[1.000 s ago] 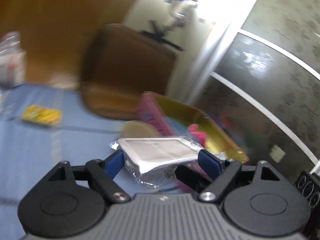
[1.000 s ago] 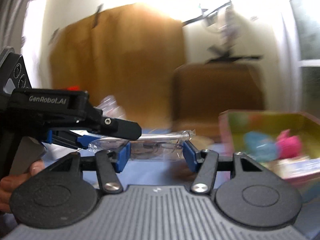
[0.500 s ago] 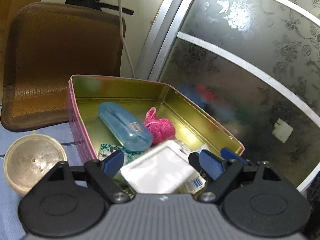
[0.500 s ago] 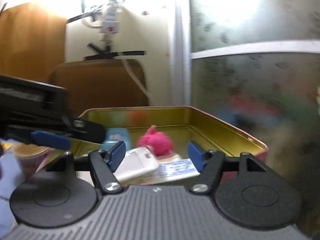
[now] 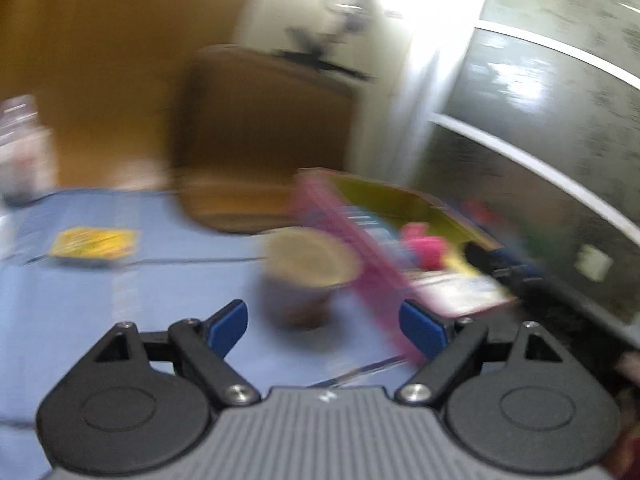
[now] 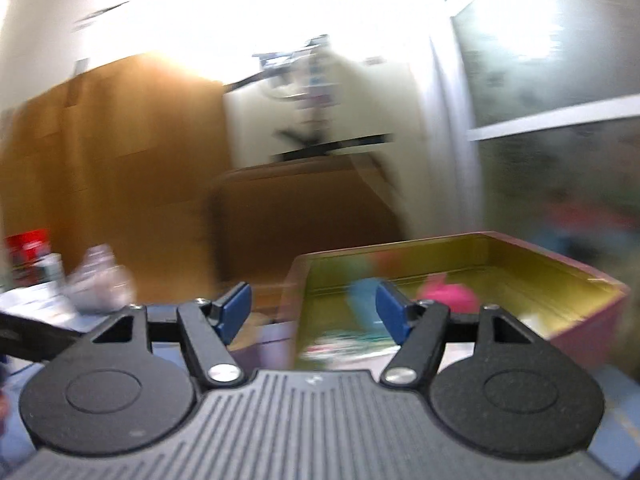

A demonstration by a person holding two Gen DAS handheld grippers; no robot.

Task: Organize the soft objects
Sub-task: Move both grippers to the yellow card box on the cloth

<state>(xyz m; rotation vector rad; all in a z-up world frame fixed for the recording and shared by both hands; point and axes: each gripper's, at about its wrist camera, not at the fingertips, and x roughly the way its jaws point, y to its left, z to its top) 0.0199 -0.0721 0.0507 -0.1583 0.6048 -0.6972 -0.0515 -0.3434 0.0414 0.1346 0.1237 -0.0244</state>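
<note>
Change since earlier: a second ago both hand-held grippers carried a white pad in clear wrap between them; half a second ago it sat over the tin; now neither holds anything, and both views have swung back away from the tin.
Meaning for the task: I judge the wrapped pad to be delivered into the tin, so the next soft item out on the tabletop can be fetched.
Left hand-held gripper [image 5: 323,327]: jaws spread wide, nothing between the blue pads, only blue tabletop [image 5: 120,304] and the cup beyond.
Right hand-held gripper [image 6: 313,312]: jaws spread, empty, aimed at the tin's near wall.
Cup [image 5: 308,268]: one, tan-rimmed, standing just beside the tin's pink wall, on its left.
Tin [image 6: 552,276]: one, pink outside, gold inside, open, at the right end of the tabletop.
Tin contents: one pink plush item [image 6: 450,296], one pale blue case [image 6: 362,300], flat printed packets too blurred to count; the white pad cannot be made out for certain.
Yellow packet [image 5: 94,242]: one, lying flat well left of the tin, likely a remaining item.
Clear crinkled bag [image 6: 100,280]: one, far left of the tin.
Chair [image 5: 260,136]: one, brown, behind the tin.
</note>
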